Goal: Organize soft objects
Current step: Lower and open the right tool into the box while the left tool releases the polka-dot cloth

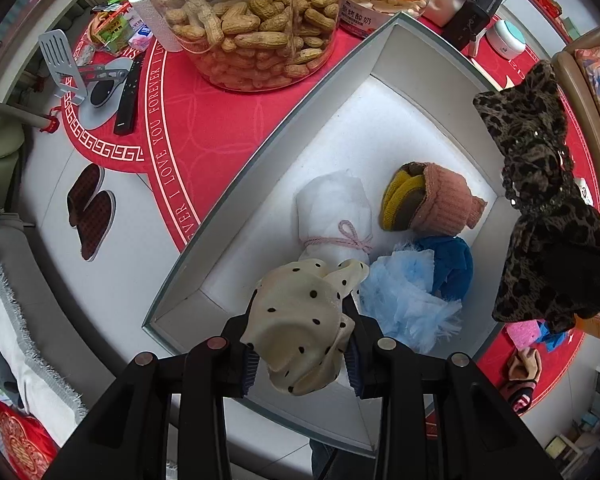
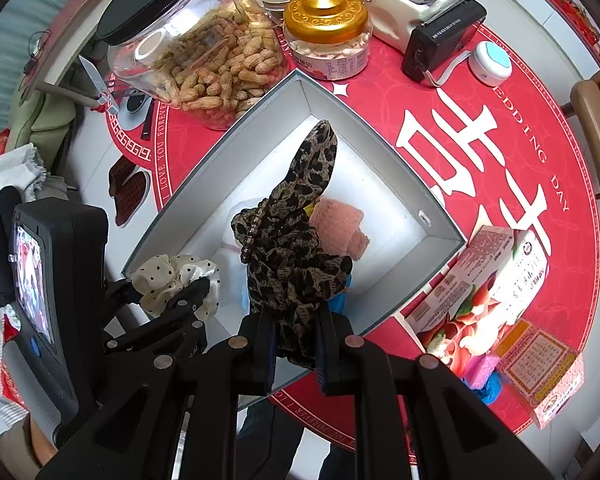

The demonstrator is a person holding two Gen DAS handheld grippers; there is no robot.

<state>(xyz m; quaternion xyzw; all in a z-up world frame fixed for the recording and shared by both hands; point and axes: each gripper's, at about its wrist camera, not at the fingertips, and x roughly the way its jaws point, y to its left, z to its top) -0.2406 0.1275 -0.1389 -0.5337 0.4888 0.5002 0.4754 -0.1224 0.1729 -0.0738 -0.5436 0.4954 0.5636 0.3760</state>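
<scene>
While you hold both tools over the grey box [image 2: 332, 100], each is clamped on one soft piece: your left gripper [image 1: 302, 354] grasps the cream polka-dot scrunchie [image 1: 300, 320], your right gripper [image 2: 296, 350] grasps the leopard-print scrunchie [image 2: 296, 248]. Four items lie inside the box on its white lining: a white bundle tied with pink string [image 1: 336, 212], a pink knit piece [image 1: 446, 200] wrapped around something yellow, a pale blue fluffy piece [image 1: 404, 292], and a dark blue one [image 1: 454, 266], partly hidden. Two jars stand at the far side of the tabletop [image 2: 388, 92]: a peanut jar [image 2: 204, 60] and a gold-lidded jar [image 2: 328, 36].
</scene>
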